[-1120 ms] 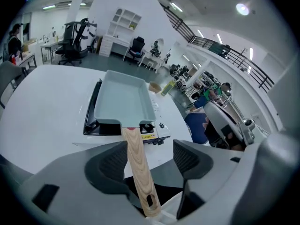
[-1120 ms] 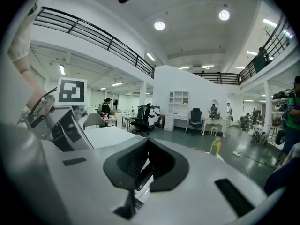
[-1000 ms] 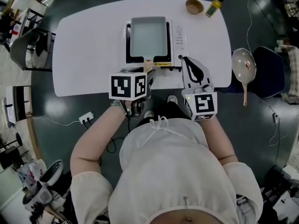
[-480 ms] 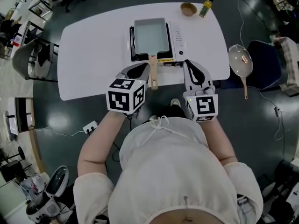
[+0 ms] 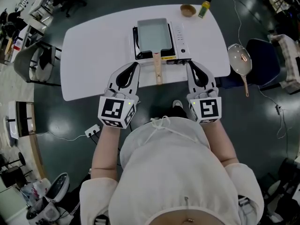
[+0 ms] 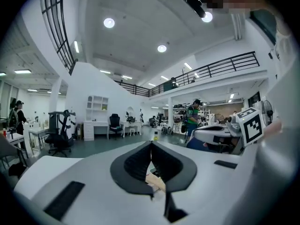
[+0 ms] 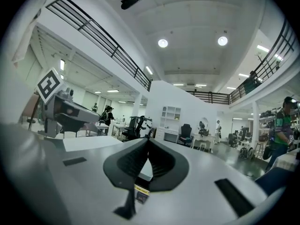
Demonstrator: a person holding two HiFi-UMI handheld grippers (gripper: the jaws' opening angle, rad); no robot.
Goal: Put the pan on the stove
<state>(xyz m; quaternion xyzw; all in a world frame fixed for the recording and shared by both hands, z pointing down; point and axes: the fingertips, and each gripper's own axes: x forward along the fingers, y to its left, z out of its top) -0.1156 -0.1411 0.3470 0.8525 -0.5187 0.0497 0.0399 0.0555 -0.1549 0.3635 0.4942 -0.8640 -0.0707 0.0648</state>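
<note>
A rectangular grey pan (image 5: 153, 35) sits on the portable stove (image 5: 180, 36) at the far middle of the white table (image 5: 93, 55). Its wooden handle (image 5: 158, 69) points toward me. My left gripper (image 5: 135, 64) is shut and empty, lying left of the handle and apart from it. To the right of the handle, in front of the stove's control panel, my right gripper (image 5: 190, 63) is shut and empty too. In the left gripper view the jaws (image 6: 151, 146) meet, and a bit of the handle (image 6: 157, 182) shows below them. The right gripper view shows its jaws (image 7: 149, 142) touching.
A round pan (image 5: 240, 60) rests on a dark chair off the table's right end. At the far right corner of the table stand a small bowl (image 5: 188, 10) and a bottle (image 5: 204, 7). A chair (image 5: 33, 62) is left of the table, and a power strip (image 5: 92, 130) lies on the floor.
My left gripper has come off the pan's handle, drawn back toward me and to the left, and shut. The right gripper has barely moved.
</note>
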